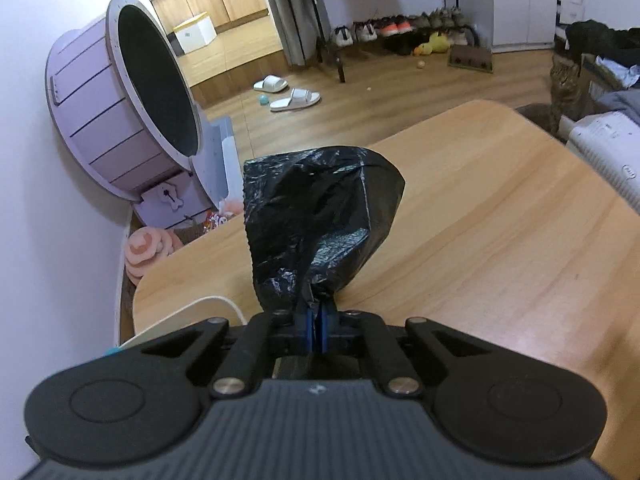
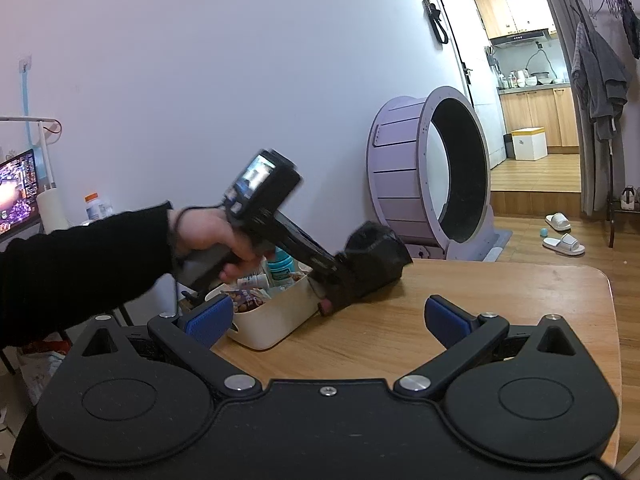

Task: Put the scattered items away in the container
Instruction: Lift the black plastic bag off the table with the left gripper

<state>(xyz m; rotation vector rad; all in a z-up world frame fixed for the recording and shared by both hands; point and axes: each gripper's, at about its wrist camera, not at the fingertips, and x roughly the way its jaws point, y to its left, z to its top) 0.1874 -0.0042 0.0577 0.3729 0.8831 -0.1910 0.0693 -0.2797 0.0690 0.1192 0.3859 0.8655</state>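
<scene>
My left gripper [image 1: 317, 320] is shut on a crumpled black plastic bag [image 1: 320, 216], pinching its lower end between the blue pads; the bag stands up just above the wooden table [image 1: 500, 232]. In the right wrist view the left gripper [image 2: 338, 280] holds the same bag [image 2: 378, 258] low over the table, just right of a cream container [image 2: 276, 320] that holds a teal bottle [image 2: 282, 268], a snack packet [image 2: 246, 300] and other small items. My right gripper [image 2: 326, 322] is open and empty, above the table's near side, facing the container.
A large lilac cat wheel [image 2: 430, 176] stands on the floor beyond the table's far edge. A white cable [image 1: 188, 312] lies at the table's left corner. A cat [image 1: 564, 88] sits by the table's far right. White slippers [image 1: 288, 94] lie on the floor.
</scene>
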